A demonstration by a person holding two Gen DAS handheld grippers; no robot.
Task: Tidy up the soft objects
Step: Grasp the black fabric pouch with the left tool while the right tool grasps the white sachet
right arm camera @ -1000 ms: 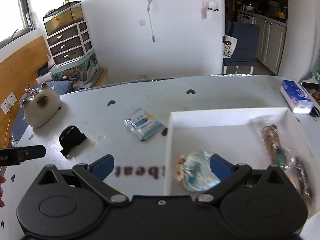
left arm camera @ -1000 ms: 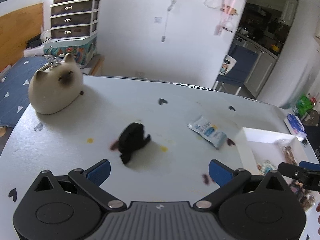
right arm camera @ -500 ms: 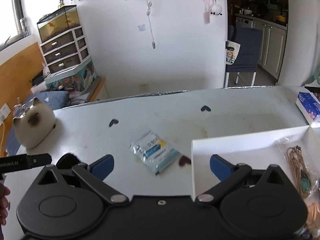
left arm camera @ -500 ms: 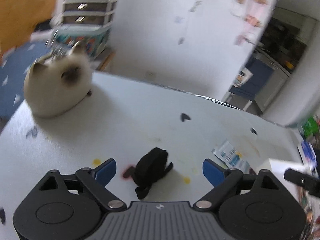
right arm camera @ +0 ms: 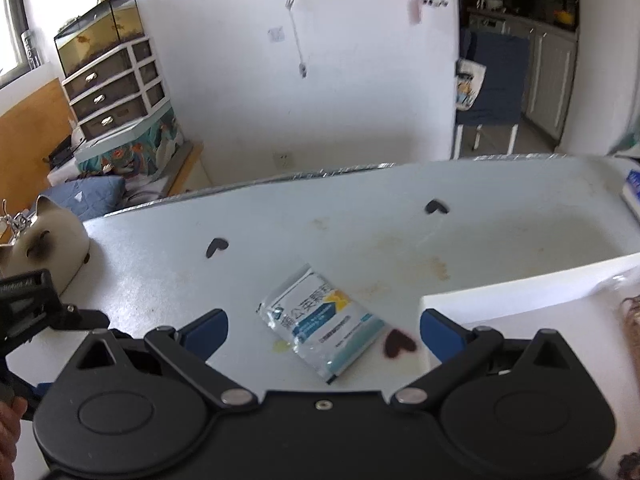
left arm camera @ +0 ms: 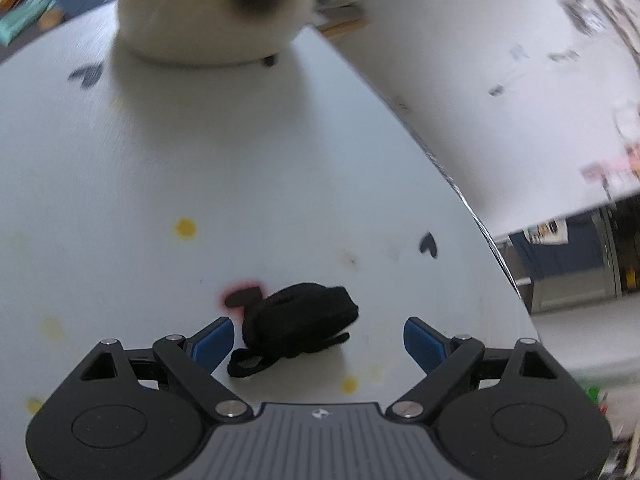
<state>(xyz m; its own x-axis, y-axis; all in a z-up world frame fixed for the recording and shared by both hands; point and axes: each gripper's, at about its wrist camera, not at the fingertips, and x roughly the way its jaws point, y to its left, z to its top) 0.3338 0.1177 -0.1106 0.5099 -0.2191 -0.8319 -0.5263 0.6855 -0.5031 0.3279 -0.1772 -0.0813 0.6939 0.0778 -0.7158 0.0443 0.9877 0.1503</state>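
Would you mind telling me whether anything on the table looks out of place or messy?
The black fabric bundle lies crumpled with a loose strap trailing. The foil sachet lies askew outside the white tray. Yellowish stains mark the table.

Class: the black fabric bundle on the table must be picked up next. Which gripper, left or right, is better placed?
Left. The left gripper stands open with the black fabric bundle between its fingers; the right gripper frames the sachet instead.

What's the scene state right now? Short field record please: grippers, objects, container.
left gripper: open, jaws just narrowed a little, straddling the black cloth bundle, pads not pressing it
right gripper: open, above the sachet, nothing held
cat plush: on the table, beyond the bundle
white box: beside the sachet, contents mostly out of frame
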